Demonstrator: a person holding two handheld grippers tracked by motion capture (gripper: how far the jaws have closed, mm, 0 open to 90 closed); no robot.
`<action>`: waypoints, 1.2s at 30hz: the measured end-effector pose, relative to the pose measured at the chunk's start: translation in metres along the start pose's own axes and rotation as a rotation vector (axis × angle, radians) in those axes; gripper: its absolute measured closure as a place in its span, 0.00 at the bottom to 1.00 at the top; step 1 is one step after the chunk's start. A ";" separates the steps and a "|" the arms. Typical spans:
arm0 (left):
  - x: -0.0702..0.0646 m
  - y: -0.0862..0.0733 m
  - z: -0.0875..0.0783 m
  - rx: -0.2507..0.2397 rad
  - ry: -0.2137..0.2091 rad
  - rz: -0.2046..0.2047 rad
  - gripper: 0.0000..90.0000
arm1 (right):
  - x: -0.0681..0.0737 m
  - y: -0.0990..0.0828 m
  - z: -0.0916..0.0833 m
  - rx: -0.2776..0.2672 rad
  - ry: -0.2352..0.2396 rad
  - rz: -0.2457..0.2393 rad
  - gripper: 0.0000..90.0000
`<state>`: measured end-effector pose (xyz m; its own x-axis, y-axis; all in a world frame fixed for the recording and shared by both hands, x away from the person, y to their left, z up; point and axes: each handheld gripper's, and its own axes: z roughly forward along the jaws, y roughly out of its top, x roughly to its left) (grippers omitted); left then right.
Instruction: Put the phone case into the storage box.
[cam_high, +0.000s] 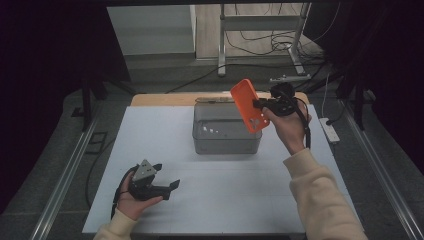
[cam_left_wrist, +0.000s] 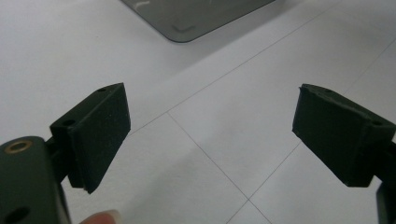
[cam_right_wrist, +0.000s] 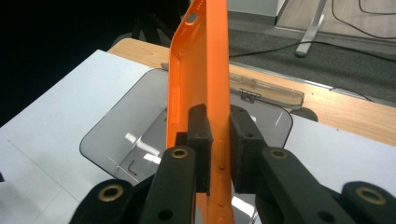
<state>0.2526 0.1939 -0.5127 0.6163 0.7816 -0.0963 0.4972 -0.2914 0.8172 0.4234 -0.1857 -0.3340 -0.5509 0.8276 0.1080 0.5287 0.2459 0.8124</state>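
An orange phone case (cam_high: 248, 105) hangs tilted in the air over the right part of a grey open box (cam_high: 226, 130). My right gripper (cam_high: 260, 104) is shut on its edge, coming in from the right. In the right gripper view the two pads pinch the orange case (cam_right_wrist: 201, 70) by its side wall, with the grey box (cam_right_wrist: 121, 140) below it. My left gripper (cam_high: 167, 188) rests low over the white table at the front left, pointing right, jaws open. In the left gripper view its pads (cam_left_wrist: 95, 135) stand wide apart with nothing between them.
The box's clear lid (cam_right_wrist: 266, 88) lies flat behind it on the wooden table edge (cam_high: 165, 98). A white sheet (cam_high: 210, 200) covers the table. Cables and metal stand legs (cam_high: 260, 47) sit on the floor beyond. A power strip (cam_high: 330, 130) lies off the right edge.
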 end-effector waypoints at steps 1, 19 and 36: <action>0.000 0.000 0.000 0.001 0.000 0.000 0.12 | 0.000 0.000 0.001 0.002 -0.004 0.001 0.89; 0.000 0.001 -0.001 -0.004 -0.001 0.004 0.13 | 0.003 -0.001 0.014 0.031 -0.064 -0.008 0.89; 0.000 0.001 0.000 0.000 -0.004 0.007 0.13 | 0.005 -0.002 0.029 0.056 -0.113 -0.015 0.89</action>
<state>0.2531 0.1935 -0.5124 0.6219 0.7776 -0.0926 0.4929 -0.2968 0.8179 0.4383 -0.1672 -0.3521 -0.4847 0.8742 0.0286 0.5581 0.2839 0.7797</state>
